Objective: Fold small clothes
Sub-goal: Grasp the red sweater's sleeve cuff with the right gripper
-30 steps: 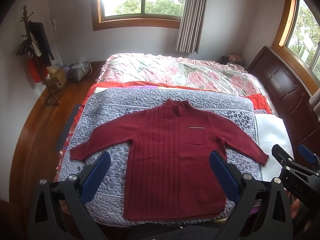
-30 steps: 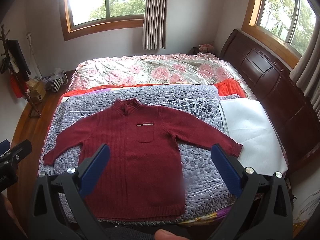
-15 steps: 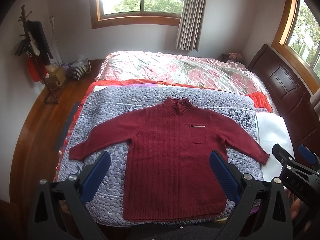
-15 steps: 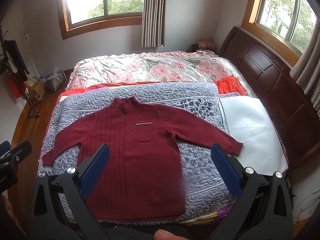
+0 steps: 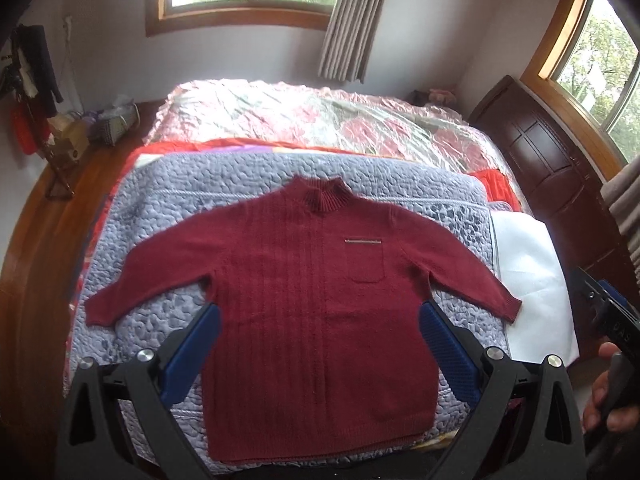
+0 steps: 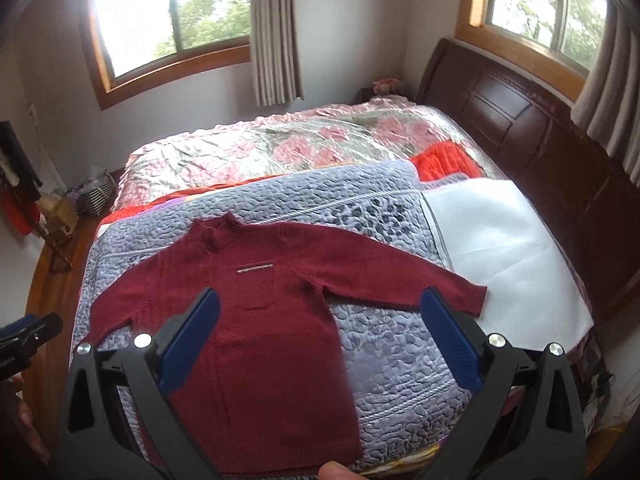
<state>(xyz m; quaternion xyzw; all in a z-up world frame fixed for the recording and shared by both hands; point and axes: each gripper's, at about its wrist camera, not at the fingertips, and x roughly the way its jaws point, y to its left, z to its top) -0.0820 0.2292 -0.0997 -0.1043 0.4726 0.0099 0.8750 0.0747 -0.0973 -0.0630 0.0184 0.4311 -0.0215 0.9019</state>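
Lying flat, front up, on grey quilt (image 5: 152,200): red sweater (image 5: 312,304), collar far, hem near, sleeves spread sideways. Hovering above hem end, well clear: left gripper (image 5: 318,348) and right gripper (image 6: 320,336), jaws wide apart, empty. Nearer right sleeve (image 6: 400,280): right gripper.

My left gripper (image 5: 316,336) and right gripper (image 6: 318,322) are identical: black angular frames, each carrying two blue ribbed pads (image 5: 448,354) and round silver screws (image 5: 495,353). White lettering (image 5: 621,326) marks the right unit's body.
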